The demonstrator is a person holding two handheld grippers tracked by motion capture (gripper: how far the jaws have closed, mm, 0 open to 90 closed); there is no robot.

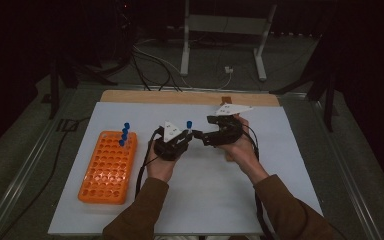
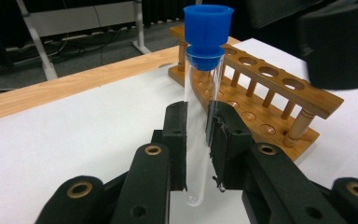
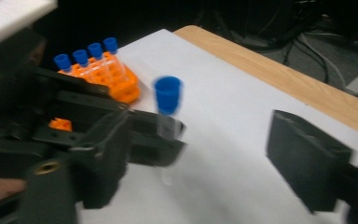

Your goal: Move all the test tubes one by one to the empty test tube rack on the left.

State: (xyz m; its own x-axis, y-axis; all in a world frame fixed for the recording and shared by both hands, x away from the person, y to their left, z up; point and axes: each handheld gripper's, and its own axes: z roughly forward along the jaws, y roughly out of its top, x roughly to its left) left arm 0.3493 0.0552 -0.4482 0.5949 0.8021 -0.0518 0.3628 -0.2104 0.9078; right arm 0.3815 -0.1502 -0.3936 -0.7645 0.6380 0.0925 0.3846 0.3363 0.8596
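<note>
At the centre of the high view, the left gripper (image 2: 198, 154) is clamping a clear glass test tube with a blue stopper (image 2: 200, 116) upright at mid-length; the right gripper (image 3: 205, 163) is standing open beside it. The tube looks light, slippery and fragile, so its middle seems the safest place to hold.

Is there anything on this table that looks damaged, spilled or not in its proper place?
Nothing stands out. The left gripper holds a clear test tube upright, its blue cap seated. Four capped tubes stand in the orange rack. The wooden rack looks intact. No spill shows on the white mat.
</note>
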